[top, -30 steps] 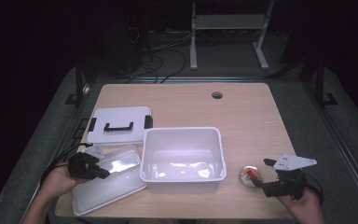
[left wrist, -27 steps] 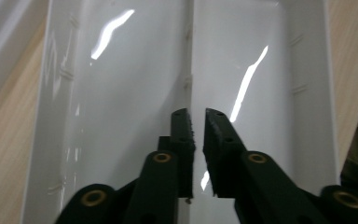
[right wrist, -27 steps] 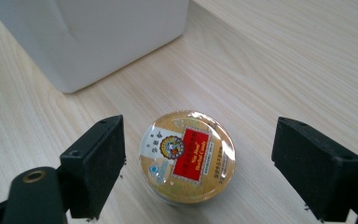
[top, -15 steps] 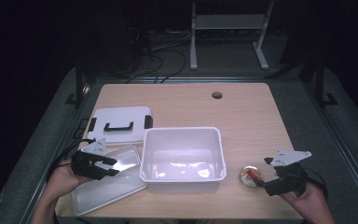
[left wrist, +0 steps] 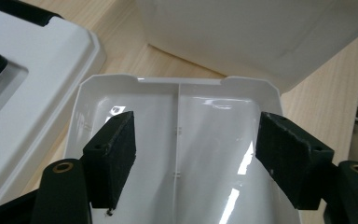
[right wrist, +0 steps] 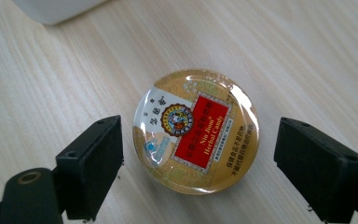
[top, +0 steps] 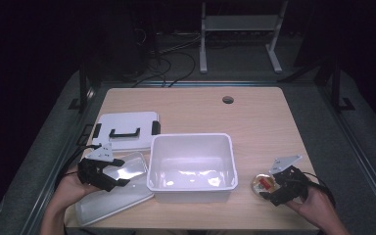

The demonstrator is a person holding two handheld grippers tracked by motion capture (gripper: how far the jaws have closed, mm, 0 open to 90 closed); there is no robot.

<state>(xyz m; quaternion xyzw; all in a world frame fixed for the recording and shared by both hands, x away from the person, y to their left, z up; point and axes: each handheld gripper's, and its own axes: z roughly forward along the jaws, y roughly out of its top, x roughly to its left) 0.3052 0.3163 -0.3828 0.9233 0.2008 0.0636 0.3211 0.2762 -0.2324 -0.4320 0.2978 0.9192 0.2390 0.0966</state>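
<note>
Clearly, the released right claw [right wrist: 198, 163] straddles a round tin [right wrist: 196, 131] (labelled "Nin Jiom Herbal Candy").

We see left gripper [top: 108, 172], lower left of high view, has just opened jaws; pads now stand wide apart over shiny white tray [left wrist: 182, 140], no pad pressing on it. Before, jaws were closed at tray's near end. Gripper also moved bit up in frame. Right gripper [top: 273, 192], lower right of high view, slid left, closer to round gold candy tin [right wrist: 196, 130]. Tin now sits between its open jaws, not touched.
</note>
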